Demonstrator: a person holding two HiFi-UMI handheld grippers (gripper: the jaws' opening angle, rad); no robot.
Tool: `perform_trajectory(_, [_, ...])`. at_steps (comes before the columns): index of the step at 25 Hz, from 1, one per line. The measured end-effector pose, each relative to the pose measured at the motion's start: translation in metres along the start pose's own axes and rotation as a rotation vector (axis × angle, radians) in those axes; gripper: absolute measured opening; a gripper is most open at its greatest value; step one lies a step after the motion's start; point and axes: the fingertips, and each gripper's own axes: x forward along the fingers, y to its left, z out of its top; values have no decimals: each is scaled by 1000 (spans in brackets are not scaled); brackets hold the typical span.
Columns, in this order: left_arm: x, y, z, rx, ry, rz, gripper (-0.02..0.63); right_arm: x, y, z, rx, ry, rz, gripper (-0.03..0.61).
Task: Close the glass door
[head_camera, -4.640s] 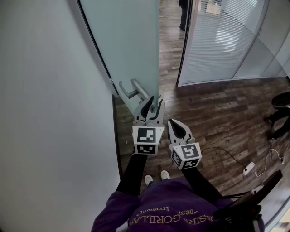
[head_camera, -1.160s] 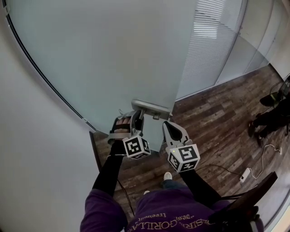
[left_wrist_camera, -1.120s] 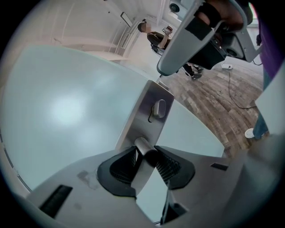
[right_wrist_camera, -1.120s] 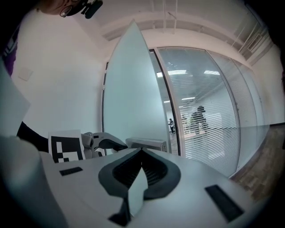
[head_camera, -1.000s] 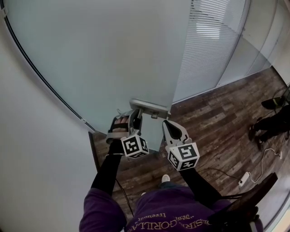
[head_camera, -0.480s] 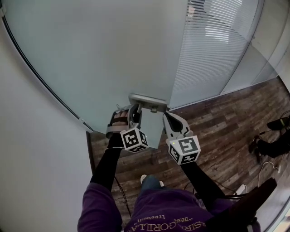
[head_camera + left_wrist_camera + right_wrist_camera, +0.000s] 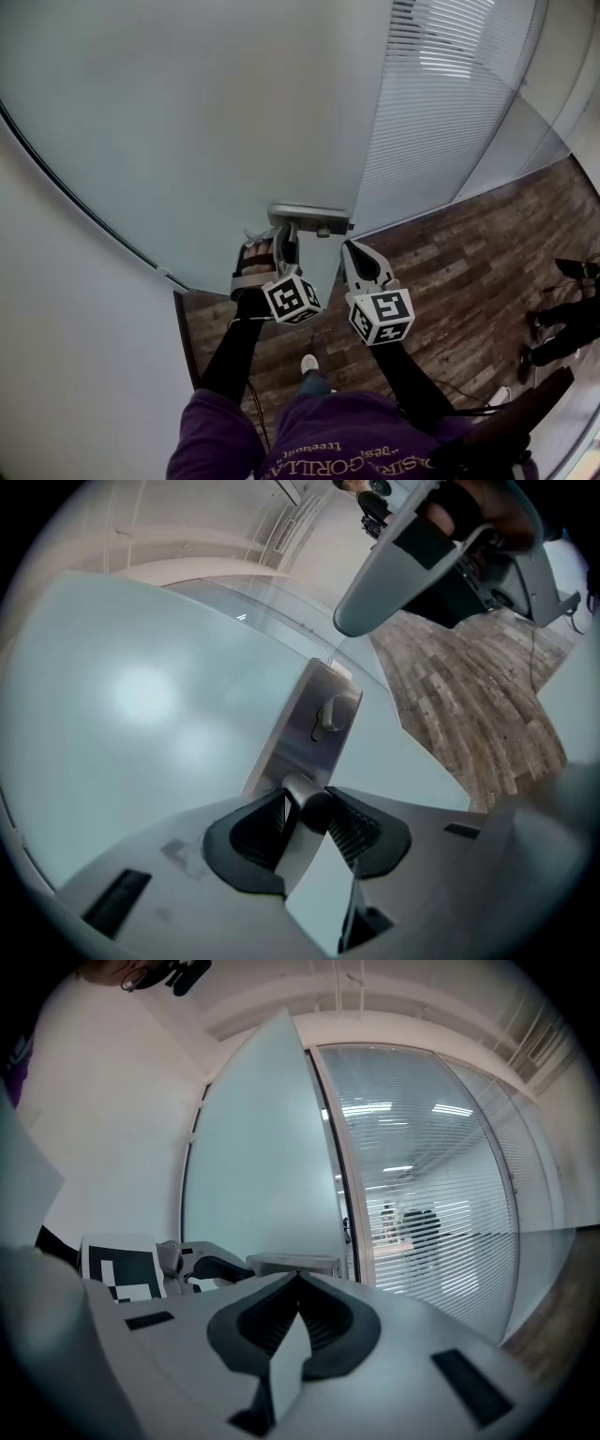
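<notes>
The frosted glass door (image 7: 225, 122) fills the upper left of the head view, its metal handle plate (image 7: 309, 219) near its right edge. My left gripper (image 7: 282, 246) is shut on the door handle (image 7: 298, 789); its ribbed pads press both sides of the lever, just below the lock plate (image 7: 314, 726). My right gripper (image 7: 362, 265) hangs just right of the handle with its jaws shut and nothing between them (image 7: 298, 1281). In the right gripper view the door's edge (image 7: 314, 1157) stands a little ahead, close to the blinds partition.
A glass partition with white blinds (image 7: 441, 103) stands right of the door. Dark wood floor (image 7: 469, 253) runs below it. A white wall (image 7: 66, 356) lies to the left. Another person's feet (image 7: 562, 323) and a dark chair part (image 7: 525, 412) show at the right.
The door has swung on toward the blinds partition with my left gripper on its handle. The right gripper has travelled alongside, still shut and empty.
</notes>
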Motion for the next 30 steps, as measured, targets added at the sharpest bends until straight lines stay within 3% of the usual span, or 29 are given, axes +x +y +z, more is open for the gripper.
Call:
perform_trajectory(8, [45,17,-10,-27,39,37,120,42,-28,-24,55,30,-110,-9])
perform_trajectory(13, [91,43,-6,-34,44,39,120,86,-47,-13,76,39,-143,-9])
perform_trajectory(20, [108,54,5,-33,74,56,120,104,-58,-3,58,27,-95,-9])
perform_trajectory(30, [133,34,3,-60,136,111,120,131,-93,-26,30,30,59,-9])
